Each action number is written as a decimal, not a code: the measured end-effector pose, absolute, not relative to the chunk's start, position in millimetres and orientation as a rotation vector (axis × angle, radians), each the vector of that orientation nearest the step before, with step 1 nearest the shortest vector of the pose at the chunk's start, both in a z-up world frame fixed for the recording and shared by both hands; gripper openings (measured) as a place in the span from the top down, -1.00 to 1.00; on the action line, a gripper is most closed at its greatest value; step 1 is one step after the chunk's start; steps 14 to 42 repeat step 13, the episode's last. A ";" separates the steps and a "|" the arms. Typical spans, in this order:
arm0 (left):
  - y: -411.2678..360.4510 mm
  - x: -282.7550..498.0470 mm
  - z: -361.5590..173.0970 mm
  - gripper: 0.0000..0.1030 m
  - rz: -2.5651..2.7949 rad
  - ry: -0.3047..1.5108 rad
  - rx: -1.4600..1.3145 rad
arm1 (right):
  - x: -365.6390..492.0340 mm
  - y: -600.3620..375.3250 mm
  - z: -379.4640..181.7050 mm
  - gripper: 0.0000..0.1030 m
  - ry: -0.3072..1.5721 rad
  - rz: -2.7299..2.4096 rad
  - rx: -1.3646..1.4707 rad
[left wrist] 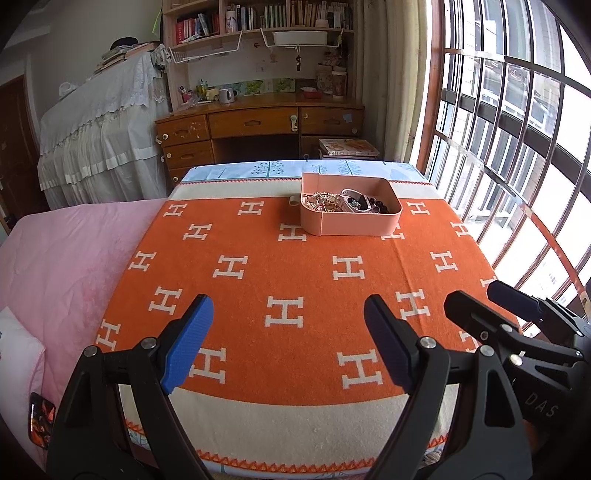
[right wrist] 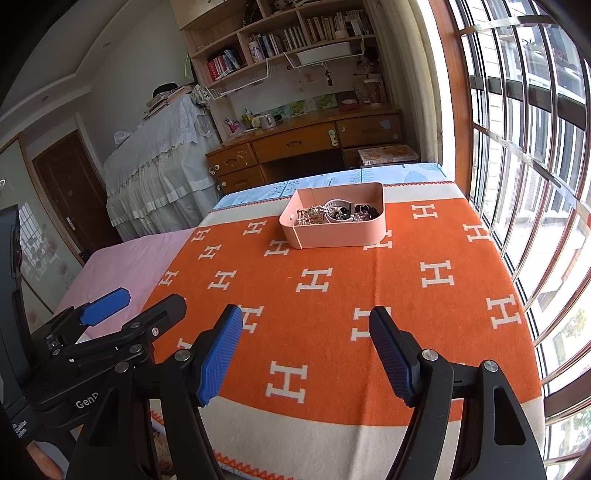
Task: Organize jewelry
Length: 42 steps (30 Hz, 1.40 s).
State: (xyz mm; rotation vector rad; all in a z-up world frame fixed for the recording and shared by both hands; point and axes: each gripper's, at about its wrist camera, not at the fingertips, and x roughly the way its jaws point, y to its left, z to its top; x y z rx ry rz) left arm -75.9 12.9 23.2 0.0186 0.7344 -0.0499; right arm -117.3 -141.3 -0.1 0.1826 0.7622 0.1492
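A pink open box (left wrist: 351,226) (right wrist: 332,238) stands on the far part of an orange blanket with white H marks (left wrist: 295,266) (right wrist: 332,295). A tangle of jewelry (left wrist: 343,201) (right wrist: 334,213) lies in it: gold chains, a pale band and dark beads. My left gripper (left wrist: 288,306) hovers open over the blanket's near half, with nothing between its blue pads. My right gripper (right wrist: 306,314) is open and empty beside it. Each gripper shows in the other's view, the right one (left wrist: 474,293) at the right edge and the left one (right wrist: 147,299) at the left edge. Both are well short of the box.
A pink bedspread (left wrist: 66,266) lies to the left of the blanket. A barred window (left wrist: 517,147) runs along the right side. Behind the bed stand a wooden desk (left wrist: 258,122), bookshelves (left wrist: 258,18) and furniture under a white lace cloth (left wrist: 103,129).
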 end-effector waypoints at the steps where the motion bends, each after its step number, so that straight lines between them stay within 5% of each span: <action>1: 12.1 -76.8 23.0 -0.59 -0.050 0.734 0.019 | -118.0 -140.7 -0.6 -0.40 0.764 0.149 0.186; 42: 11.7 -76.7 17.1 -0.59 -0.057 0.754 0.017 | -119.8 -137.7 -6.8 -0.40 0.776 0.150 0.194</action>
